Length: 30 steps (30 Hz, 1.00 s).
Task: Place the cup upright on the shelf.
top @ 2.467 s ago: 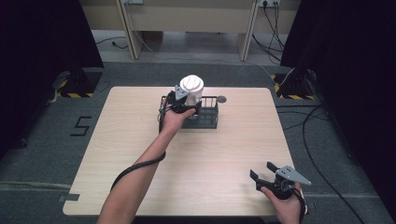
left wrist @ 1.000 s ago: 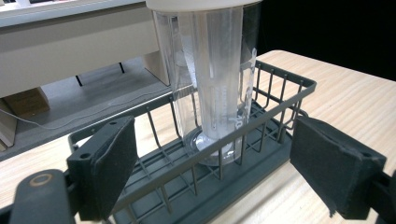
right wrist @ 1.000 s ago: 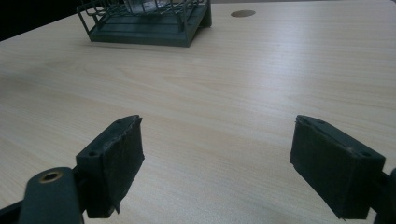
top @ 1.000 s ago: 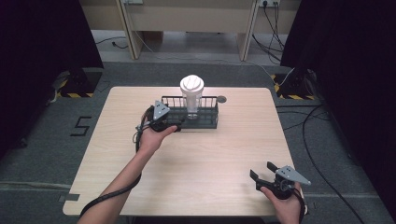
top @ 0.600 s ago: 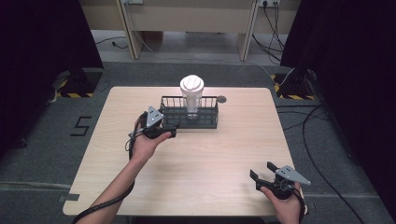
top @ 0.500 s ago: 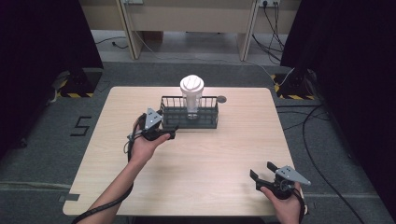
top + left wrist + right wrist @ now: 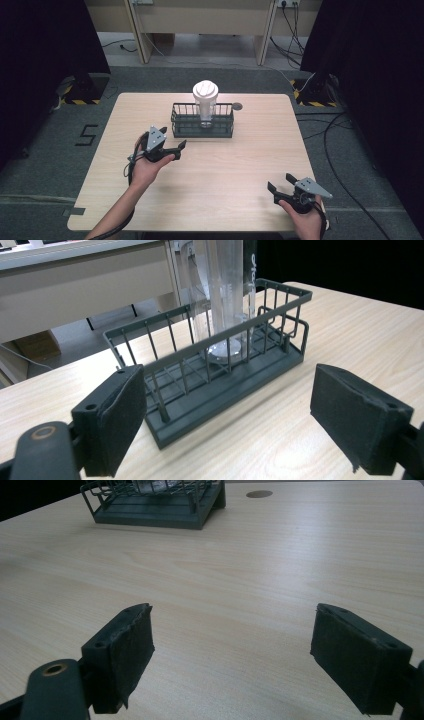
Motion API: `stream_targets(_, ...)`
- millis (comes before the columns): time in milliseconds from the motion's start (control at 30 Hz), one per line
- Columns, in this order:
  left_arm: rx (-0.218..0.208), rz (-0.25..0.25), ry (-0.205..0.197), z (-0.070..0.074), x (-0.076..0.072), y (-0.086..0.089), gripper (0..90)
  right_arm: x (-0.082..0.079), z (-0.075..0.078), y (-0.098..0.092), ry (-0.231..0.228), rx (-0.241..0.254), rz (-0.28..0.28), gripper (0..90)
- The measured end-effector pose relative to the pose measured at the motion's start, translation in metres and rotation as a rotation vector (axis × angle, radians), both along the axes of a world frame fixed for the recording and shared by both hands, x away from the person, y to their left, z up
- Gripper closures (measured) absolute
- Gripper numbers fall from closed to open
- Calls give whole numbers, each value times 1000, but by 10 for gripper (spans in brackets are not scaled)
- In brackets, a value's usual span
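A clear plastic tumbler [image 7: 205,102] with a white lid is seen upright in a wire rack [image 7: 202,120] (light, slippery, best gripped mid-wall); the left claw [image 7: 171,147] and right claw [image 7: 280,183] are held wide, empty, above the desk [image 7: 240,155].

Both hand-held grippers [image 7: 176,148] [image 7: 280,184] agape, empty

Black gripper [image 7: 176,148], grey triangular plate

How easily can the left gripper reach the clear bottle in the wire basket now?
Probably yes. The left gripper has its jaws open and faces the wire basket, with bare table between. The basket's near wall screens the lower part of the clear bottle, so a grasp likely needs to come above the rim.
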<state>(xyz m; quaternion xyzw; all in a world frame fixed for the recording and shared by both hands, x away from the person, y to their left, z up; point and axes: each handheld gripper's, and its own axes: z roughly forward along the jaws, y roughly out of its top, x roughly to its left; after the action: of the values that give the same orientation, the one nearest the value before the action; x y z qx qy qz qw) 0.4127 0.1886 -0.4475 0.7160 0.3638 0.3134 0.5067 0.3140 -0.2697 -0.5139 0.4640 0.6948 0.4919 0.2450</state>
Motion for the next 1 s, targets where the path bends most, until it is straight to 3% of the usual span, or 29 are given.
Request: stream_targets(1000, -15, 42, 4, -15, -45, 37, 145, 0, 0, 1, 0, -3, -2, 177)
